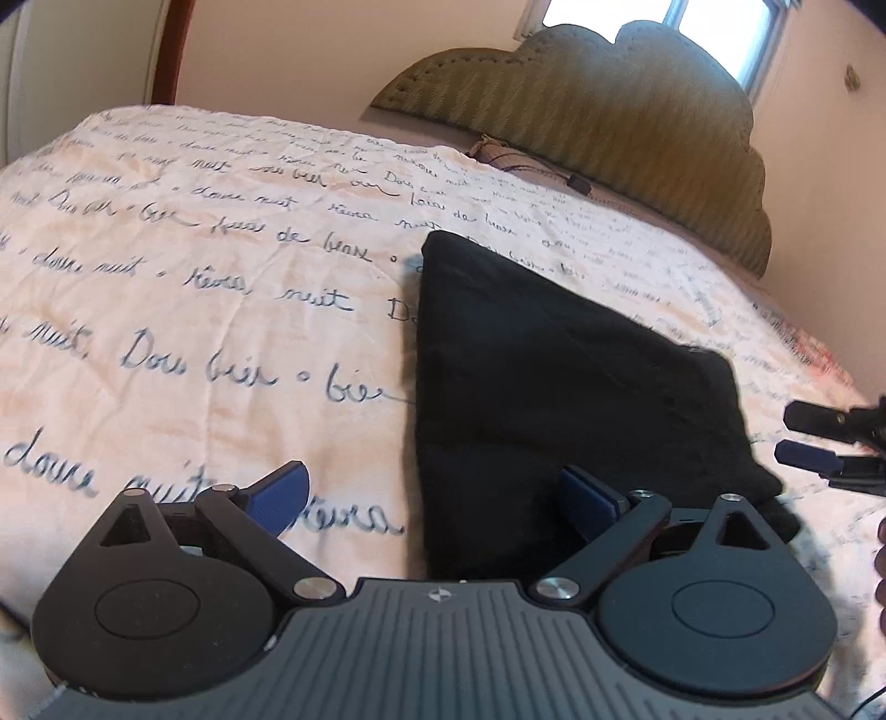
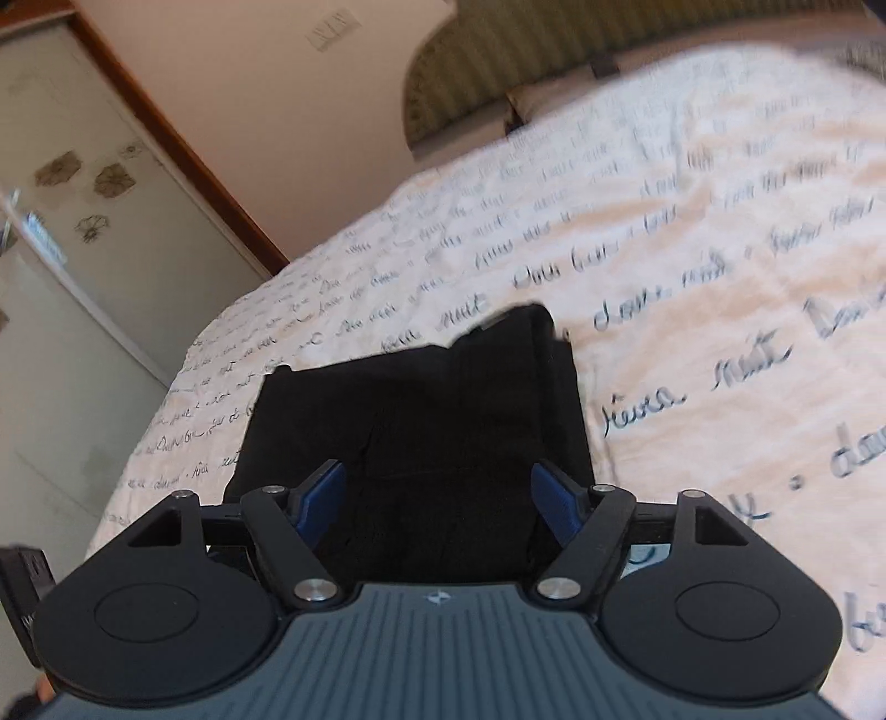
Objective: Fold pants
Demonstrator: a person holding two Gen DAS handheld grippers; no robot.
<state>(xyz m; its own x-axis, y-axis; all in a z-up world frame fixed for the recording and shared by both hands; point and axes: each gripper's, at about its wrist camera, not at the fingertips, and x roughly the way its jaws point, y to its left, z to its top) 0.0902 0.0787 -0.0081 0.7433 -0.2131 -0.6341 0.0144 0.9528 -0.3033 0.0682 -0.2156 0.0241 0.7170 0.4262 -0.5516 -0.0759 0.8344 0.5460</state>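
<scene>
Hovering both tongs, left and right, spread apart and empty over folded black pants mid-bed, probably checking the fold.

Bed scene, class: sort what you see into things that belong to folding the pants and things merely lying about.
Belongs to the job:
black pants, folded on the bedspread
left gripper, open
right gripper, open
bedspread, the work surface

Lying about:
headboard
window
glass door
</scene>
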